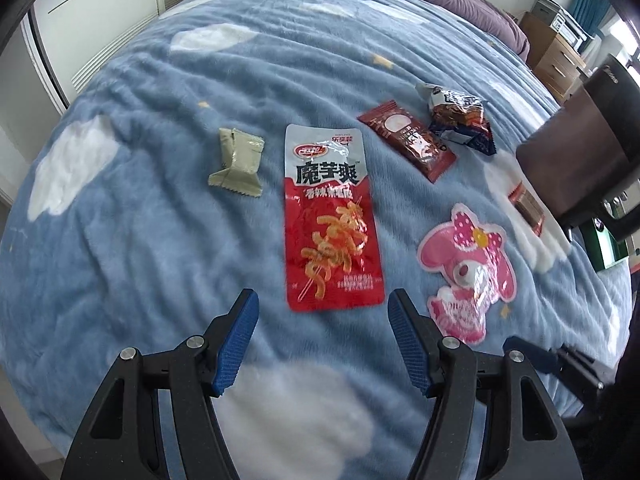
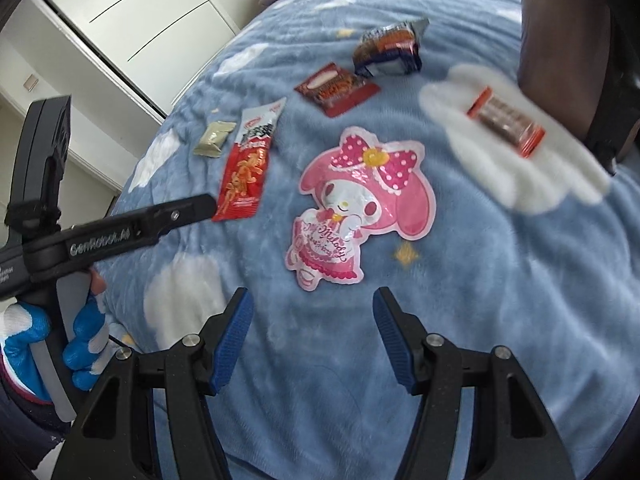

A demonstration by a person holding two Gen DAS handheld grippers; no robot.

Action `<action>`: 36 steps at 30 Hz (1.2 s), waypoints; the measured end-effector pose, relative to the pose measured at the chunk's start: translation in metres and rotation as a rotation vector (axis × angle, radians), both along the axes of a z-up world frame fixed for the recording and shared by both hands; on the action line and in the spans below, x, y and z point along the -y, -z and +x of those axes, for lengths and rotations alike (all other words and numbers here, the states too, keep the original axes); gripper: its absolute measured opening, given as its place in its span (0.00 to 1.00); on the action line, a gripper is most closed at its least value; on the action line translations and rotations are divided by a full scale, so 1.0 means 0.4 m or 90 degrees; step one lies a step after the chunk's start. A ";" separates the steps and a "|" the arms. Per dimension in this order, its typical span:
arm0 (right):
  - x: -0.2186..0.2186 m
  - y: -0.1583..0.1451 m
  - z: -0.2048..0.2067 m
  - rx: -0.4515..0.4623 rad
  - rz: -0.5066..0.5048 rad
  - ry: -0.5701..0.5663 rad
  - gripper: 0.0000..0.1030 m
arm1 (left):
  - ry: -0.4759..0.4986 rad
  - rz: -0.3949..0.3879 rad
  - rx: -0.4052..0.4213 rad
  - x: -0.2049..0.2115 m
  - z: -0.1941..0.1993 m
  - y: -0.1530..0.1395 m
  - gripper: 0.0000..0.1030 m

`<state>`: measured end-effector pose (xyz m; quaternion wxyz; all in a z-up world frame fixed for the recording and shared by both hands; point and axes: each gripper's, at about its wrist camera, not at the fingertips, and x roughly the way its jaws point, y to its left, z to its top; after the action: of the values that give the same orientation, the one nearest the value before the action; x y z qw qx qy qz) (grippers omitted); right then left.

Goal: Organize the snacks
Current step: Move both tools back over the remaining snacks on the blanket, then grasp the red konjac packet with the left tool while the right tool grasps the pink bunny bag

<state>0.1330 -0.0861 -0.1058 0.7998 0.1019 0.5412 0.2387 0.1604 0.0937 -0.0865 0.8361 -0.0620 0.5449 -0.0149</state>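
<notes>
Both grippers' jaws stand wide apart, holding nothing, above a bed with a blue cloud-print blanket (image 1: 160, 220). Before the left gripper (image 1: 322, 336) lies a red konjac packet (image 1: 330, 220); before the right gripper (image 2: 314, 330), a pink My Melody pouch (image 2: 356, 204). Six snacks lie scattered in all, including an olive candy (image 1: 236, 162), a dark red sachet (image 1: 412, 140), a crumpled blue packet (image 1: 460, 118) and a biscuit roll (image 2: 506, 122). White wardrobe doors (image 2: 160, 12) stand behind.

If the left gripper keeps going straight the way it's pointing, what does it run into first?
Most likely the red konjac snack packet: it lies straight ahead of the open left gripper, its near edge just beyond the fingers. Height above the blanket is unclear.
</notes>
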 end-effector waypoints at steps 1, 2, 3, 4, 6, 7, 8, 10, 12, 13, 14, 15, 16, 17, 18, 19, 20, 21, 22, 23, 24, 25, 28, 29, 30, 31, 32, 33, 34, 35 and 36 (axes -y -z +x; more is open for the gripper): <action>0.001 0.007 0.005 -0.004 0.004 0.000 0.76 | -0.001 -0.001 -0.002 0.001 0.008 0.003 0.59; 0.005 0.014 0.010 -0.008 0.010 0.001 0.76 | -0.003 -0.003 -0.005 0.003 0.020 0.010 0.59; 0.006 0.020 0.014 -0.012 0.014 0.002 0.76 | -0.004 -0.002 -0.007 0.005 0.029 0.015 0.59; 0.008 0.026 0.019 -0.016 0.020 0.004 0.76 | -0.005 -0.001 -0.009 0.007 0.037 0.020 0.59; 0.011 0.035 0.026 -0.021 0.029 0.005 0.76 | -0.007 0.002 -0.015 0.008 0.052 0.032 0.59; 0.012 0.039 0.029 -0.022 0.032 0.005 0.76 | -0.010 0.001 -0.018 0.007 0.058 0.038 0.59; 0.012 0.043 0.033 -0.023 0.035 0.005 0.76 | -0.012 0.000 -0.020 0.007 0.063 0.044 0.59; 0.012 0.048 0.039 -0.025 0.039 0.005 0.76 | -0.014 0.001 -0.025 0.007 0.072 0.055 0.59; 0.015 0.052 0.046 -0.027 0.049 0.008 0.76 | -0.014 -0.001 -0.028 0.006 0.080 0.064 0.59; 0.014 0.054 0.051 -0.027 0.053 0.009 0.76 | -0.015 -0.002 -0.029 0.007 0.082 0.068 0.59; 0.015 0.055 0.054 -0.027 0.055 0.009 0.76 | -0.016 -0.001 -0.029 0.007 0.082 0.070 0.59; 0.014 0.057 0.058 -0.026 0.056 0.009 0.76 | -0.016 -0.002 -0.029 0.006 0.084 0.073 0.59; 0.013 0.058 0.062 -0.027 0.058 0.009 0.76 | -0.015 -0.002 -0.029 0.009 0.085 0.074 0.59; 0.012 0.060 0.066 -0.026 0.061 0.010 0.76 | -0.014 -0.002 -0.028 0.012 0.086 0.076 0.59; 0.013 0.060 0.068 -0.026 0.063 0.010 0.76 | -0.013 -0.001 -0.028 0.014 0.087 0.076 0.59; 0.013 0.061 0.070 -0.026 0.066 0.011 0.76 | -0.013 -0.001 -0.028 0.018 0.091 0.077 0.59; 0.015 0.062 0.073 -0.026 0.068 0.011 0.76 | -0.013 0.001 -0.028 0.020 0.092 0.078 0.59; 0.015 0.063 0.075 -0.026 0.070 0.011 0.76 | -0.013 0.001 -0.028 0.023 0.100 0.082 0.60; 0.016 0.064 0.079 -0.026 0.072 0.012 0.76 | -0.013 0.001 -0.029 0.026 0.105 0.085 0.60; 0.015 0.064 0.082 -0.026 0.074 0.012 0.76 | -0.013 0.002 -0.029 0.028 0.108 0.087 0.60; 0.015 0.065 0.085 -0.026 0.077 0.013 0.76 | -0.013 0.002 -0.028 0.029 0.107 0.087 0.61; 0.015 0.065 0.088 -0.026 0.079 0.013 0.76 | -0.013 0.002 -0.028 0.029 0.106 0.086 0.62; 0.010 0.067 0.101 -0.025 0.083 0.012 0.76 | -0.013 0.005 -0.029 0.038 0.117 0.092 0.64; 0.008 0.068 0.105 -0.024 0.085 0.013 0.76 | -0.013 0.005 -0.028 0.042 0.122 0.095 0.64; 0.006 0.068 0.107 -0.024 0.086 0.013 0.76 | -0.014 0.005 -0.028 0.043 0.125 0.097 0.65; 0.005 0.069 0.111 -0.025 0.089 0.013 0.76 | -0.014 0.005 -0.028 0.044 0.129 0.100 0.66; 0.003 0.070 0.115 -0.025 0.090 0.013 0.76 | -0.015 0.006 -0.028 0.047 0.133 0.103 0.66; 0.002 0.072 0.119 -0.025 0.092 0.013 0.76 | -0.017 0.007 -0.029 0.047 0.136 0.107 0.67; 0.001 0.073 0.122 -0.025 0.093 0.012 0.76 | -0.017 0.009 -0.030 0.049 0.137 0.109 0.67; -0.001 0.073 0.125 -0.025 0.093 0.011 0.76 | -0.018 0.008 -0.031 0.050 0.141 0.112 0.67; -0.003 0.074 0.127 -0.025 0.093 0.010 0.76 | -0.020 0.007 -0.032 0.051 0.145 0.115 0.70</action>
<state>0.1838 -0.0849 -0.1352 0.7816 0.1688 0.5369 0.2690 0.2185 0.0735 -0.1324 0.8227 -0.0660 0.5647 0.0025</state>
